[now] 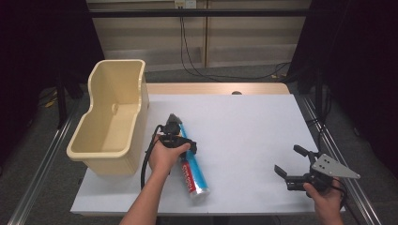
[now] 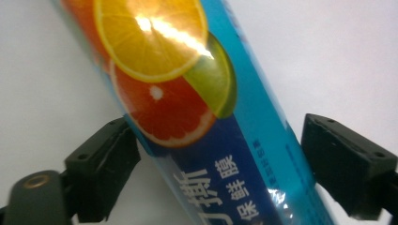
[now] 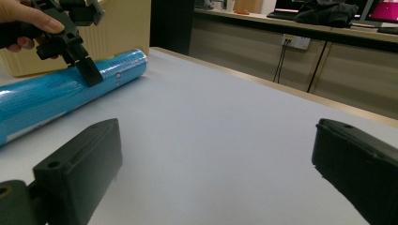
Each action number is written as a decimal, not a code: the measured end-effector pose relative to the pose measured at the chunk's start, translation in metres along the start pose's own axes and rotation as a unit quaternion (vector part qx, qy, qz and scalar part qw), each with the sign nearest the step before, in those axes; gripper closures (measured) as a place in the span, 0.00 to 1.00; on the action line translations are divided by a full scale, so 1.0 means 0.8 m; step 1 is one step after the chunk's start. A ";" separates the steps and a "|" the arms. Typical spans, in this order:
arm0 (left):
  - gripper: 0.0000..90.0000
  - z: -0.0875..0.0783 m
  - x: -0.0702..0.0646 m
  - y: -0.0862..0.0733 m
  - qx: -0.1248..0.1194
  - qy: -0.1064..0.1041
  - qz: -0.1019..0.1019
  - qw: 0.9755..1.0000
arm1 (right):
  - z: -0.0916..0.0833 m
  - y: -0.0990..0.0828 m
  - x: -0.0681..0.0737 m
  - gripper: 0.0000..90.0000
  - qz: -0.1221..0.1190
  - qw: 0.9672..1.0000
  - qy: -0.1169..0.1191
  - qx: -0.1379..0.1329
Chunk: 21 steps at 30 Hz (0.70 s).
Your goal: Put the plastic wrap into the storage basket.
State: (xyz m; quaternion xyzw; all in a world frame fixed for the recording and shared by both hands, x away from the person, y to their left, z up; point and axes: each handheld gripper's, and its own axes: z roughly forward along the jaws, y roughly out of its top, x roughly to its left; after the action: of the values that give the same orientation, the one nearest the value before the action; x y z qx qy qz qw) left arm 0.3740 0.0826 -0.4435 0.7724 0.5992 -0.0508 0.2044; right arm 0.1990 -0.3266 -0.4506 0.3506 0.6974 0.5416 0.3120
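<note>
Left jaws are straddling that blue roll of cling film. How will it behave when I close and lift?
The blue roll is a cylinder lying on the table, so it probably rolls if nudged. Its glossy wrap reflects glare, likely slippery. The left gripper sits off-centre, so the long end may droop.

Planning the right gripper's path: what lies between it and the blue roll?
Nothing but bare white table. The high view shows an empty stretch from the right gripper to the blue roll, and the right gripper view shows the same.
</note>
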 end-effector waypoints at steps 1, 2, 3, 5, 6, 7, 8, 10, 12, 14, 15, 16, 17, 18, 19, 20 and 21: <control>0.16 -0.001 0.001 0.002 0.003 0.007 0.002 1.000 | 0.000 0.000 -0.001 0.02 0.000 1.000 0.000 -0.001; 0.17 -0.002 0.001 0.004 0.005 0.019 0.008 1.000 | -0.001 0.000 -0.001 0.02 0.001 1.000 -0.001 -0.001; 0.18 -0.002 0.001 0.004 0.005 0.019 0.008 1.000 | -0.001 0.000 -0.001 0.02 0.001 1.000 -0.001 -0.001; 0.19 -0.004 -0.004 0.009 0.018 0.055 0.027 0.998 | -0.001 -0.001 -0.002 0.02 0.003 1.000 -0.004 -0.001; 0.20 -0.006 -0.005 0.011 0.025 0.065 0.028 0.997 | 0.000 -0.001 -0.002 0.02 0.003 1.000 -0.004 0.000; 0.22 -0.006 -0.005 0.011 0.025 0.065 0.028 0.997 | 0.000 -0.001 -0.002 0.02 0.003 1.000 -0.004 0.000; 0.24 -0.010 -0.003 0.013 0.031 0.078 0.031 0.996 | -0.001 -0.001 -0.002 0.02 0.001 1.000 -0.003 -0.001; 0.26 -0.013 0.000 0.012 0.027 0.087 0.032 0.995 | 0.000 0.000 -0.002 0.02 0.001 1.000 -0.003 -0.001; 0.27 -0.014 0.001 0.011 0.025 0.086 0.025 0.996 | 0.000 0.000 -0.002 0.02 0.001 1.000 -0.004 0.000; 0.27 -0.014 0.002 0.010 0.023 0.085 0.028 0.996 | 0.001 -0.001 -0.003 0.02 0.001 1.000 -0.003 0.000; 0.27 -0.014 0.002 0.010 0.023 0.085 0.028 0.996 | 0.001 0.000 -0.003 0.02 0.001 1.000 -0.003 0.001; 0.27 -0.014 0.002 0.009 0.023 0.085 0.028 0.996 | 0.001 0.000 -0.003 0.02 0.000 1.000 -0.003 0.000; 0.27 -0.014 0.002 0.009 0.023 0.085 0.028 0.996 | 0.001 0.000 -0.002 0.02 0.001 1.000 -0.003 -0.001; 0.27 -0.013 0.002 0.009 0.022 0.085 0.025 0.996 | 0.001 0.001 -0.002 0.02 0.001 1.000 -0.003 -0.002; 0.27 -0.013 0.002 0.009 0.022 0.085 0.025 0.996 | 0.001 0.001 -0.002 0.02 0.001 1.000 -0.003 -0.002; 0.27 -0.011 0.002 0.008 0.020 0.081 0.018 0.996 | 0.001 0.001 -0.001 0.02 0.000 1.000 -0.002 -0.001; 0.27 -0.011 0.002 0.008 0.020 0.081 0.018 0.996 | 0.001 0.001 -0.001 0.02 0.000 1.000 -0.002 -0.001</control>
State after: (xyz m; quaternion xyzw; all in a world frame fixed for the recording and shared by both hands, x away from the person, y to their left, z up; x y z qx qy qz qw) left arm 0.3791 0.0863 -0.4342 0.7883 0.5991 0.0037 0.1405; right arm 0.2003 -0.3266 -0.4500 0.3513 0.6961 0.5418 0.3139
